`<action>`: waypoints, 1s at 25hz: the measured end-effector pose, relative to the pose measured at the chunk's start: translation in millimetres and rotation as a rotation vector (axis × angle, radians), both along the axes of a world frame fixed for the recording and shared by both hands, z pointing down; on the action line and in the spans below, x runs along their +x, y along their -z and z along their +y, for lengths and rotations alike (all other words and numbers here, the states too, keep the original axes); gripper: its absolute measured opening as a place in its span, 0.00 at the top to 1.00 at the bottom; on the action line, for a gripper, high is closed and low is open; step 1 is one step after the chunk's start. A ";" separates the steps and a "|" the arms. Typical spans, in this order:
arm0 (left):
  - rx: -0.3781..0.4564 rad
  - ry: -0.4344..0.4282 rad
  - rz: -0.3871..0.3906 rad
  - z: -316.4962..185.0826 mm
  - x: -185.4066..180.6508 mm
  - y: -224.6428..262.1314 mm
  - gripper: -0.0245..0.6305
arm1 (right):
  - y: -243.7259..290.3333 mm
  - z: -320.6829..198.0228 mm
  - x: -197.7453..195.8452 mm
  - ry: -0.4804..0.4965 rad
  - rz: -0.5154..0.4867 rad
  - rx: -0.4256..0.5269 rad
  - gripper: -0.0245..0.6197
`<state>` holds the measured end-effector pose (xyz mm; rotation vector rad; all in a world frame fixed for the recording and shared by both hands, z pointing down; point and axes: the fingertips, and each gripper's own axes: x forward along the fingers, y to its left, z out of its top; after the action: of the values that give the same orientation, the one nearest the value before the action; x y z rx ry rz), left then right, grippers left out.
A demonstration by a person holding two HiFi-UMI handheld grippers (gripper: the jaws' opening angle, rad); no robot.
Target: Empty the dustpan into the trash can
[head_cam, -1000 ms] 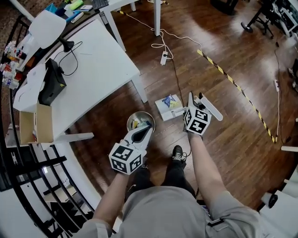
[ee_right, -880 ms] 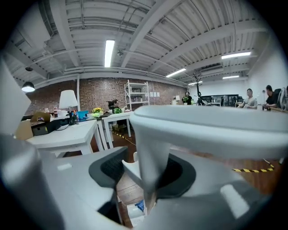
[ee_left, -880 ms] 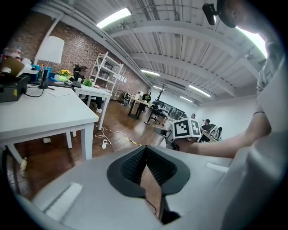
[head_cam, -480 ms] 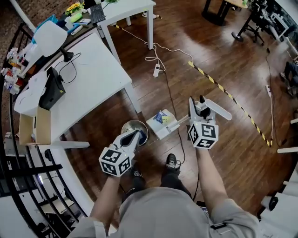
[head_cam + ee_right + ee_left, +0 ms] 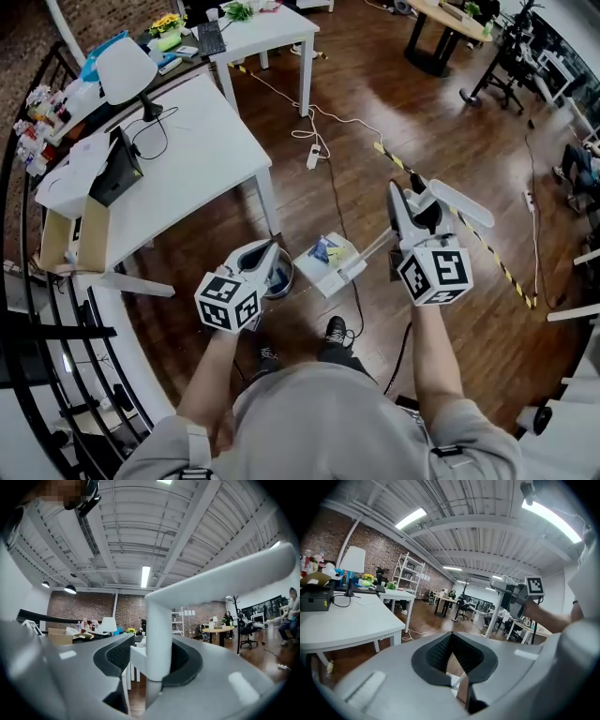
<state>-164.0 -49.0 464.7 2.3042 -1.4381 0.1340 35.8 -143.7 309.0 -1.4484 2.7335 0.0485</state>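
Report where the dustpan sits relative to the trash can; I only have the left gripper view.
Observer: In the head view the dustpan shows just right of the trash can. It is beside the can, not over its opening.
Operator: Confirm its load.
Observer: Yellow and blue scraps lie in the pan.
Operator: Check the right grip.
Observer: In the right gripper view the right tongs are clamped on the dustpan's white handle.
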 end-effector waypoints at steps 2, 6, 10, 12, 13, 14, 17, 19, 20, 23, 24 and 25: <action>0.010 0.018 -0.002 2.3 -7.6 4.8 0.95 | 18.3 10.5 -8.5 0.044 -0.012 0.018 0.71; 0.022 0.059 -0.007 6.3 -24.6 10.3 0.95 | 45.0 29.4 -21.3 0.115 -0.043 0.049 0.72; 0.018 0.099 -0.012 12.1 -42.7 10.4 0.95 | 63.2 42.6 -41.3 0.194 -0.084 0.070 0.73; 0.015 0.117 -0.016 16.5 -49.9 9.3 0.95 | 69.2 50.2 -53.2 0.236 -0.101 0.075 0.73; 0.015 0.126 -0.017 18.7 -53.3 9.4 0.95 | 72.0 54.4 -59.6 0.259 -0.108 0.076 0.73; 0.015 0.135 -0.018 20.9 -56.9 9.8 0.95 | 74.4 58.6 -66.7 0.283 -0.113 0.075 0.73; 0.013 0.163 -0.020 27.7 -70.1 10.7 0.95 | 76.8 67.7 -91.7 0.356 -0.121 0.062 0.73; 0.007 0.183 -0.021 33.8 -78.8 9.1 0.95 | 74.6 71.3 -108.7 0.402 -0.123 0.049 0.73; 0.004 0.193 -0.021 37.3 -82.7 7.8 0.95 | 72.8 73.2 -117.0 0.425 -0.124 0.043 0.73; -0.005 0.223 -0.021 47.6 -94.3 5.3 0.95 | 66.0 80.0 -140.8 0.489 -0.122 0.022 0.73; -0.007 0.234 -0.021 51.2 -98.8 5.1 0.95 | 63.1 82.3 -148.2 0.506 -0.118 0.015 0.73; -0.010 0.245 -0.021 55.0 -103.5 4.7 0.95 | 59.5 84.6 -155.3 0.521 -0.113 0.006 0.74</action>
<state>-267.6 6.0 460.0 2.1034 -1.7114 0.0925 -119.5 -59.1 249.5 -0.6739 2.9087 -0.0435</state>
